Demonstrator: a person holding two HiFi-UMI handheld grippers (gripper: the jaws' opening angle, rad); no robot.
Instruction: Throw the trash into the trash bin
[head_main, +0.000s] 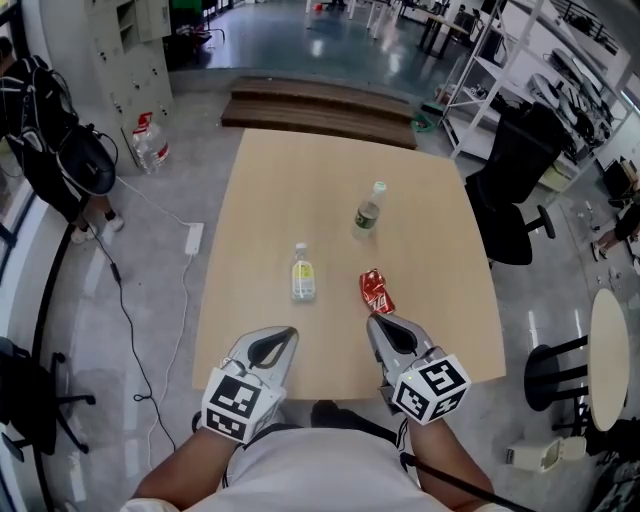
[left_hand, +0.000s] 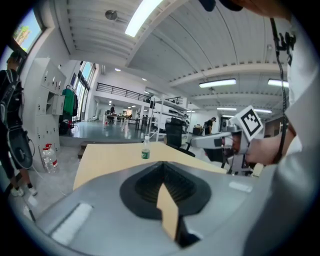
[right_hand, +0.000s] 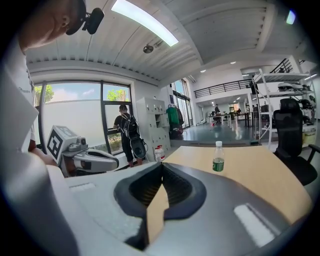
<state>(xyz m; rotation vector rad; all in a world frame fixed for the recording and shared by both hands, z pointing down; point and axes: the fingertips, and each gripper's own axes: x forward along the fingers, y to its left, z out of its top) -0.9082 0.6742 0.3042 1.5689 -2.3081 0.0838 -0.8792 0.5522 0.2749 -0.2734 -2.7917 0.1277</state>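
Status: no item has been collected yet. Three items lie on the light wooden table (head_main: 300, 170):

- an upright clear plastic bottle with a green label (head_main: 369, 211);
- a small clear bottle of yellow liquid (head_main: 302, 273);
- a crumpled red wrapper or can (head_main: 376, 291); the material cannot be resolved.

The left gripper (head_main: 288, 332) and the right gripper (head_main: 373, 319) are held over the near table edge. On both, the jaws are pressed together with nothing between them. The right gripper's tip is just beside the crumpled red wrapper or can. No trash bin is identifiable in any view. Outstanding steps, by judgement: open the jaws, grasp each item, locate the bin, deposit.
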